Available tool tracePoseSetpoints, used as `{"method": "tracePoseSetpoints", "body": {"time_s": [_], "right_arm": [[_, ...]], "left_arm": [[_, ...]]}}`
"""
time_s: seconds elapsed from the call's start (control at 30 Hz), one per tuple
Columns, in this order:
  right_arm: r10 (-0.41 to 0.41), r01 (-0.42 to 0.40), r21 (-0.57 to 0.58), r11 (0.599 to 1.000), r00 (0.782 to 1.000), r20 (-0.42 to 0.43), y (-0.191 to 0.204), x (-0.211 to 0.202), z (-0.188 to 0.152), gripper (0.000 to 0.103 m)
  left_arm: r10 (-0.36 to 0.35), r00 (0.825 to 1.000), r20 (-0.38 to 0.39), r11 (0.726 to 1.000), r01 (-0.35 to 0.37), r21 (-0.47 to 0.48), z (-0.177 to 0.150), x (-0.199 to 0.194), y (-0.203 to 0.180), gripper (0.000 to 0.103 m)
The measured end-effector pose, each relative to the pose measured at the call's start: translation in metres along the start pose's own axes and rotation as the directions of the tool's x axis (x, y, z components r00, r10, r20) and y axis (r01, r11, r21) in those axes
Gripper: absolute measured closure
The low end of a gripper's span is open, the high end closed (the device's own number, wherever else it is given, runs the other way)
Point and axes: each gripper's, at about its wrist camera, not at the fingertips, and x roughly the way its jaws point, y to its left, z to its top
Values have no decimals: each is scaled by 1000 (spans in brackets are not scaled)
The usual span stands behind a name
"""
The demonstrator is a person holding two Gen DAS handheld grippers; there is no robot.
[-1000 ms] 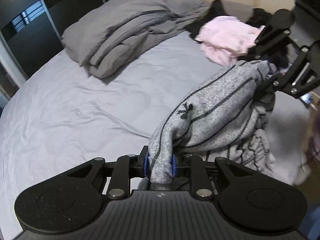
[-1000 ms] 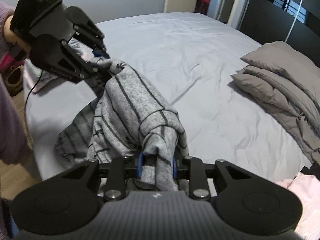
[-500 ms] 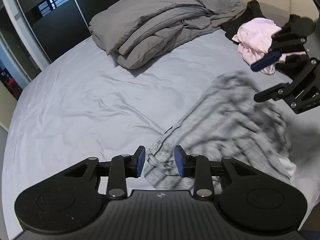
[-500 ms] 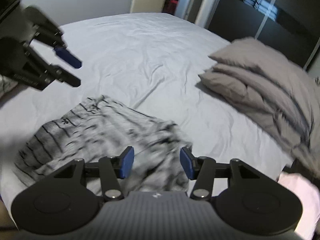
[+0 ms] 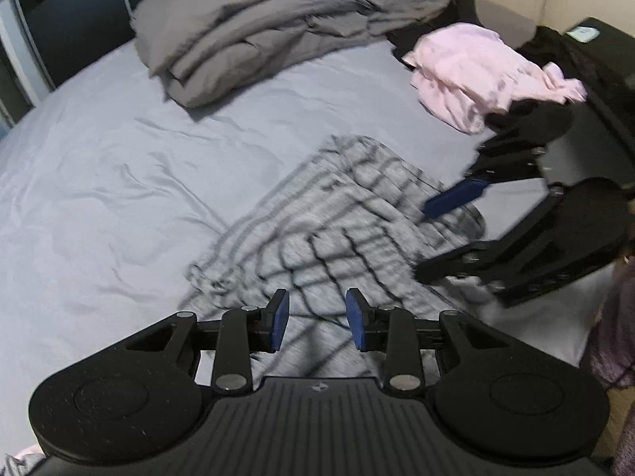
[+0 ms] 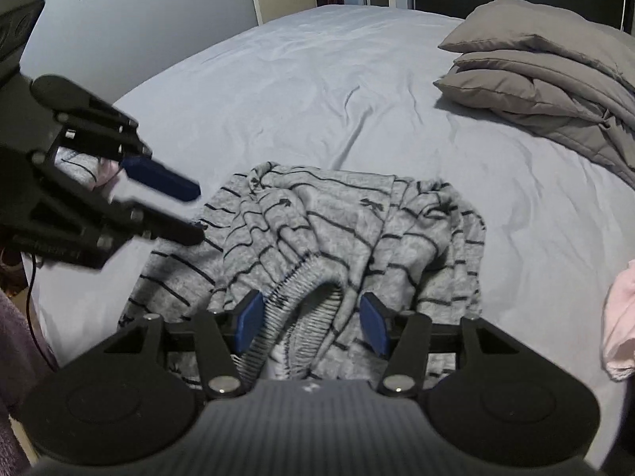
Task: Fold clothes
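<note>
A grey sweater with thin black stripes (image 5: 337,230) lies crumpled on the bed near its edge; it also shows in the right wrist view (image 6: 337,230). My left gripper (image 5: 316,319) is open and empty just above the sweater's near part. My right gripper (image 6: 311,321) is open, its jaws either side of the ribbed hem without gripping it. The right gripper also shows in the left wrist view (image 5: 436,238), and the left gripper in the right wrist view (image 6: 190,214); both are open over the sweater.
A folded grey duvet (image 5: 258,39) lies at the far side of the bed (image 5: 99,178). A pink garment (image 5: 484,75) and dark clothes (image 5: 528,119) are piled by a black nightstand (image 5: 603,79). The duvet (image 6: 555,91) and pink garment (image 6: 619,317) also show in the right wrist view.
Both grippers were shut on the sweater and held it up. They opened and dropped it onto the bed, where it lies crumpled. Both grippers have moved down close to it.
</note>
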Motion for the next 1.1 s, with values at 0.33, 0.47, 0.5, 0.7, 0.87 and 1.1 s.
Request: {"method": "tracePoseSetpoints", "body": {"time_s": [0.33,0.47,0.5,0.7,0.87,1.1], "right_arm": [[102,-100,-60,993,994,27,21,2,4,95],[156,-152,-133,979,988,18,43,0,3,95],[174,-170,-156,973,985,16,51,0,2,95],[238,-237,-264,935,971,-28,90,6,-9,95],[234,-244,-296,924,970,-69,92,7,-21,94],[226,-256,-339,905,966,-125,94,9,-37,91]], "left_arm": [[-100,995,-12,970,95,-222,-11,7,23,73],[-138,990,9,946,134,-295,-9,-2,33,73],[-146,989,14,941,143,-308,-8,-4,34,73],[-186,981,-50,917,156,-366,-12,5,33,61],[-176,974,-144,912,106,-397,-27,25,31,60],[-123,963,-239,930,27,-367,-49,44,32,67]]}}
